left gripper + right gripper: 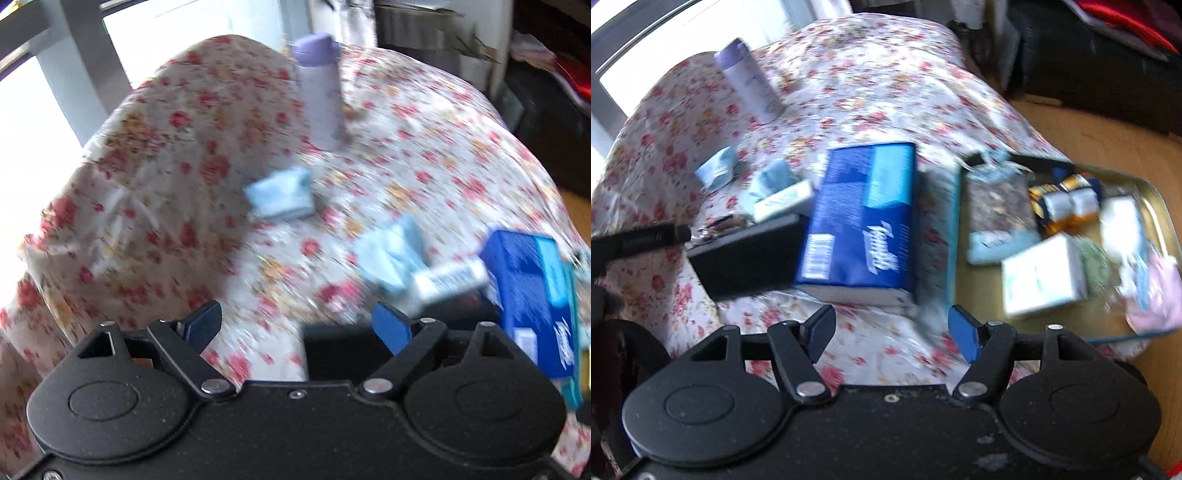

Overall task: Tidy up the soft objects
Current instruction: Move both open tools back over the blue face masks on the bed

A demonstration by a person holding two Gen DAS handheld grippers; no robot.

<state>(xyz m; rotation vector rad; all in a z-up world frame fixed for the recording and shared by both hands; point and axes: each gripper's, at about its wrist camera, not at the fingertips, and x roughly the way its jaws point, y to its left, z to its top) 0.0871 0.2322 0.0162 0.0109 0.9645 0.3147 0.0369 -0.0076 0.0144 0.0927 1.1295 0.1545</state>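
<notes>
Floral bedcover was seen beneath the blue rectangular plastic tissue pack, lengthwise just beyond the empty, part-open right gripper.

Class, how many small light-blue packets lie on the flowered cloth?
2: one packet near the purple bottle, another beside the big blue tissue pack. Others may be hidden.

Each wrist camera looks steeply down along its own fingers at the floral cloth; both views share the blue tissue pack and purple bottle.
</notes>
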